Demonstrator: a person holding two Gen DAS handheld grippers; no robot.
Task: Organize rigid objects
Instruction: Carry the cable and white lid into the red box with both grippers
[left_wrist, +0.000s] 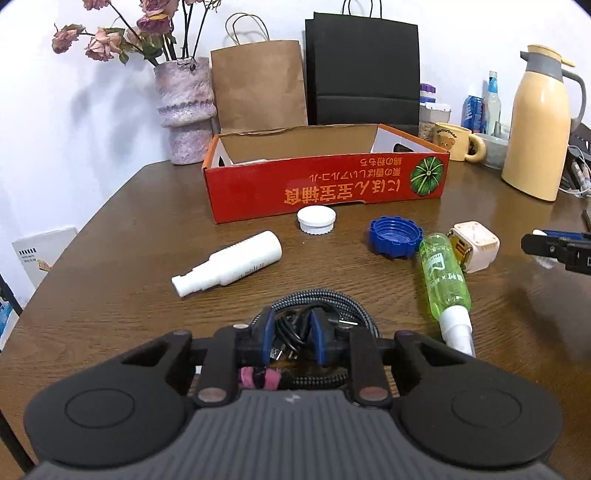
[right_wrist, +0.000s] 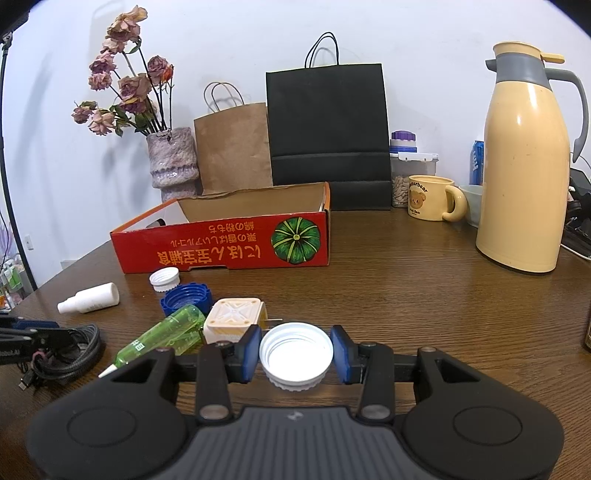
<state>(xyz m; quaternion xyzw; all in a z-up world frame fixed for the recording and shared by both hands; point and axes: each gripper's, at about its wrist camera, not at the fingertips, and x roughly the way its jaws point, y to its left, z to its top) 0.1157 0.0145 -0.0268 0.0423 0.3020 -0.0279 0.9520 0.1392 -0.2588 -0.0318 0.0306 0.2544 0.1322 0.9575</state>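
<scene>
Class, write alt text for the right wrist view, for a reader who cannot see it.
The right gripper is shut on a white cap above a brown wooden table. To its left lie a cream cube, a green spray bottle, a blue cap and a white bottle. A red cardboard box stands open behind them.
</scene>
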